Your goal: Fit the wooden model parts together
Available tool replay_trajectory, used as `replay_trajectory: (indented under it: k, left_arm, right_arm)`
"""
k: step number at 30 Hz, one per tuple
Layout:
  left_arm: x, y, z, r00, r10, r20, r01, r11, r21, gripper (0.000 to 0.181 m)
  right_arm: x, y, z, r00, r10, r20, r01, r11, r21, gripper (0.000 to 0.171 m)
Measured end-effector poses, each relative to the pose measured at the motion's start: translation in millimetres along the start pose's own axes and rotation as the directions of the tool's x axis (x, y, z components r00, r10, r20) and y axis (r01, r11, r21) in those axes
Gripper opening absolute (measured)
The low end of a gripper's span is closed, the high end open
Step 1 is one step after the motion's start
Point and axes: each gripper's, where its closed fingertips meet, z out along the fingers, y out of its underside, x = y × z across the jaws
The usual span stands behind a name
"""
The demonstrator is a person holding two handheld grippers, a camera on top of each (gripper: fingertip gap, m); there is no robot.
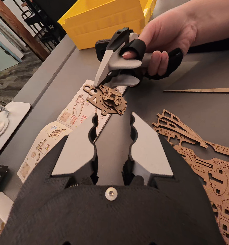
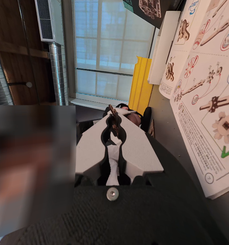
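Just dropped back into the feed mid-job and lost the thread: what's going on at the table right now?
A person is building a wooden model with two handheld grippers. The right gripper is shut on the partly built wooden assembly, pinching its edge above the instruction booklet. The left gripper is open and holds nothing, hovering just short of the assembly. A wooden parts sheet and a loose wooden strip lie on the grey table.

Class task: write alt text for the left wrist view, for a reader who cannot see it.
The right gripper, held in a hand, grips a brown wooden gear assembly lying on an open instruction booklet. Nearer the camera, the left gripper stands open and empty above the grey table, beside a sheet of wooden parts.
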Motion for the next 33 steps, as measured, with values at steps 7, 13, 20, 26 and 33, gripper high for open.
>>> replay_trajectory:
  k: [7, 13, 20, 26, 33]
  left_arm:
    - [-1, 2, -2, 0.998, 0.054, 0.040, -0.053, 0.998, -0.020, 0.032]
    - [2, 9, 0, 0.996, 0.082, 0.043, -0.080, 0.995, -0.058, 0.029]
    - [6, 4, -2, 0.998, 0.061, 0.019, -0.060, 0.998, -0.017, 0.000]
    - [7, 16, 5, 1.000, -0.016, -0.019, 0.015, 0.997, -0.072, 0.028]
    - [11, 1, 4, 0.999, -0.051, -0.015, 0.051, 0.999, -0.017, 0.029]
  right_arm:
    - [4, 0, -2, 0.999, -0.022, -0.033, 0.022, 1.000, 0.000, 0.002]
    - [9, 2, -2, 0.995, -0.068, -0.075, 0.066, 0.998, -0.022, 0.003]
    - [7, -2, -2, 0.979, -0.175, -0.105, 0.172, 0.984, -0.041, 0.001]
    - [13, -10, -8, 0.980, -0.143, -0.137, 0.146, 0.989, 0.008, 0.001]
    - [15, -2, -1, 0.976, -0.162, -0.145, 0.161, 0.987, -0.016, 0.000]
